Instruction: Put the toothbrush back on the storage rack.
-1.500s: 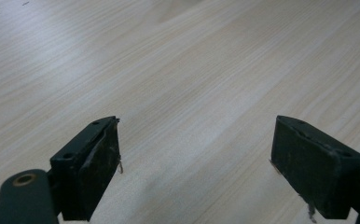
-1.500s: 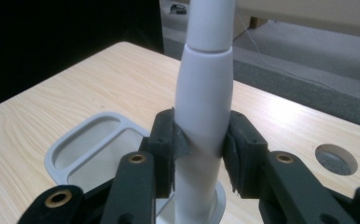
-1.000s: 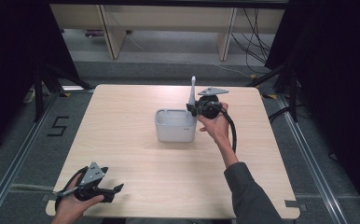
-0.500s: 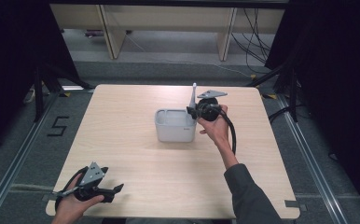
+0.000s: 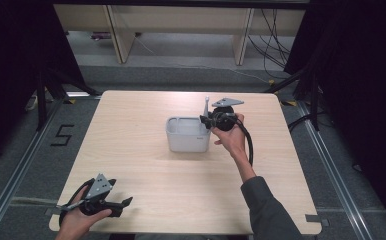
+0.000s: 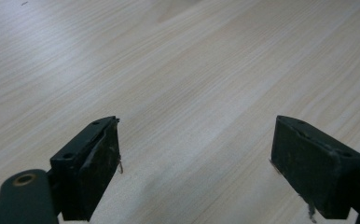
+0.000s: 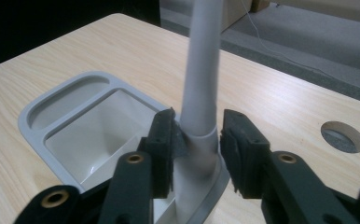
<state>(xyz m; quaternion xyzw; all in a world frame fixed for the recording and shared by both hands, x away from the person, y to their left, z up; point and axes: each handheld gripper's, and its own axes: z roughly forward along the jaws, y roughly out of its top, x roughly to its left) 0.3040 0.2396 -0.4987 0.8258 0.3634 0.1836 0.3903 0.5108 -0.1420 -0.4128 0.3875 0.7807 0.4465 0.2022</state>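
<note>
A pale grey container [image 5: 188,134] with two compartments stands at the table's middle. A white tool's long handle [image 5: 207,106] rises upright from its right end. My right gripper [image 5: 204,121] sits level at that handle. In the right gripper view the handle [image 7: 201,70] stands between the pads, above the container's rim [image 7: 38,116]. The jaws have just been opening, and a narrow gap shows at the right pad [image 7: 236,149]. My left gripper [image 5: 123,206] rests near the table's front left corner. In its own view my left gripper [image 6: 194,154] stands open over bare wood.
The light wooden table [image 5: 146,165] has rounded corners and dark floor around it. A round hole [image 7: 342,136] is cut in the tabletop beyond the right gripper. Shelving and cables stand behind the far edge.
</note>
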